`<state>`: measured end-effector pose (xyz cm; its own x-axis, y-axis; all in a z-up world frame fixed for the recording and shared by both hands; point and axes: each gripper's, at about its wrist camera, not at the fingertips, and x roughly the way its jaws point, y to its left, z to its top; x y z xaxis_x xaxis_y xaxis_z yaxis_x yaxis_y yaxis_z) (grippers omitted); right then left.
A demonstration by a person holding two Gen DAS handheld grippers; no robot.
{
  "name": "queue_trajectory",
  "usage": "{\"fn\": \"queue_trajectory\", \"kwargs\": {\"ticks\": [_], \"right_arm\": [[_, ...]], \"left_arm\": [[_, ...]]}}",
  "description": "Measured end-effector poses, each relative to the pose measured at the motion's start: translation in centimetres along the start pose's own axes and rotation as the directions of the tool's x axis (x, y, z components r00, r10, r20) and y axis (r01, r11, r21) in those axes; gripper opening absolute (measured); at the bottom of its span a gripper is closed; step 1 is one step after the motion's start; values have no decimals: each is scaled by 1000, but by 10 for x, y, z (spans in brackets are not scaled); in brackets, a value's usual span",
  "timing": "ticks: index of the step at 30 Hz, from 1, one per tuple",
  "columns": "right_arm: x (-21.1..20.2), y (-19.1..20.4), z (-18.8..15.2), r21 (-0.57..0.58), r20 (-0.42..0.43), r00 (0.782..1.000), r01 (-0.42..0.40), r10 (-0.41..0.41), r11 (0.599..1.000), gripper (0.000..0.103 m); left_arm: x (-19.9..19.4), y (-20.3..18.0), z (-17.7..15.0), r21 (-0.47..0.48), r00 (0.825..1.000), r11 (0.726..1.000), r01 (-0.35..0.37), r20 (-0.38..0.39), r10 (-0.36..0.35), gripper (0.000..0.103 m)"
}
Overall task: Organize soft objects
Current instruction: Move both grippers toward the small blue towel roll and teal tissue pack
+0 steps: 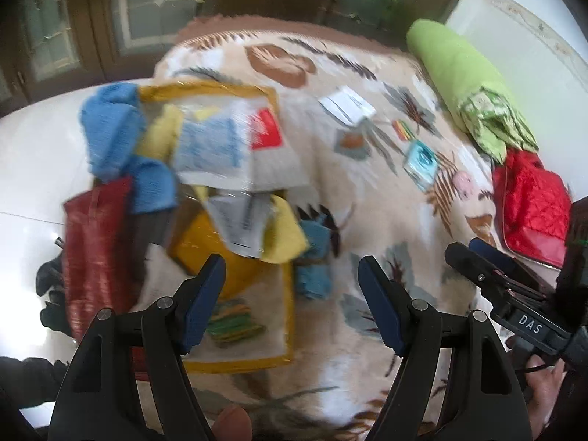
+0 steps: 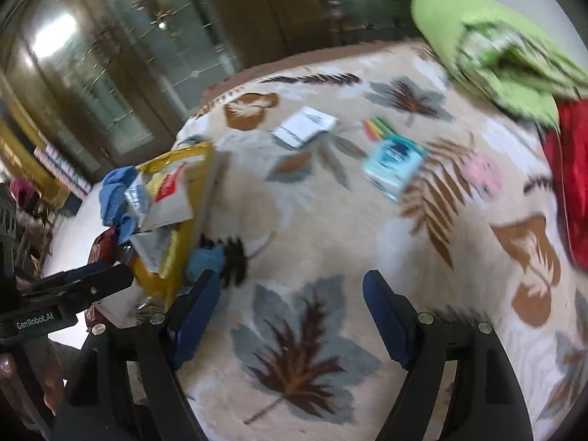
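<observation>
Both grippers (left (image 1: 292,275), right (image 2: 292,290)) gaping, empty; cloth pile (image 1: 154,154) ahead-left of each

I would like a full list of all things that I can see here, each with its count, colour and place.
leaf-patterned fleece blanket: one, beige with brown and grey leaves, spread under everything
yellow-edged clear plastic bag: one, at the blanket's left edge, stuffed with cloths and packets
blue towelling cloth: one, hanging out of the bag's left side
white paper packet: one, far middle of blanket
striped multicoloured item: one, beside the white packet
light-blue flat packet: one, right of centre
pink soft item: one, right, blurred
green rolled bedding: one, far right
red quilted fabric: one, right edge
left claw: open, empty
right claw: open, empty
</observation>
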<state>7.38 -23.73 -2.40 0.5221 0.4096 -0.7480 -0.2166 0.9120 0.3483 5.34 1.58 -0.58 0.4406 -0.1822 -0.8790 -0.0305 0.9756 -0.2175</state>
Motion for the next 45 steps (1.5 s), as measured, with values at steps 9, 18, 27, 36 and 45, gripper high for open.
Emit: {"fn": "queue_trajectory", "kwargs": {"ticks": [9, 18, 27, 36, 45], "right_arm": [[7, -40, 21, 26, -8, 996, 87, -86, 996, 80], [11, -63, 22, 99, -5, 999, 46, -45, 994, 80], [17, -78, 9, 150, -24, 999, 26, -22, 988, 80], [12, -76, 7, 150, -16, 1000, 16, -14, 988, 80], [14, -75, 5, 140, -36, 999, 27, -22, 990, 80]], "left_arm": [[44, -32, -3, 23, 990, 1000, 4, -141, -1, 75], [78, -37, 0, 13, 977, 997, -80, -195, 81, 75], [67, -45, 3, 11, 980, 988, -153, -126, 153, 75], [67, -94, 0, 171, 969, 957, -233, -41, 243, 75], [105, -84, 4, 135, 954, 956, -259, -122, 276, 75]]}}
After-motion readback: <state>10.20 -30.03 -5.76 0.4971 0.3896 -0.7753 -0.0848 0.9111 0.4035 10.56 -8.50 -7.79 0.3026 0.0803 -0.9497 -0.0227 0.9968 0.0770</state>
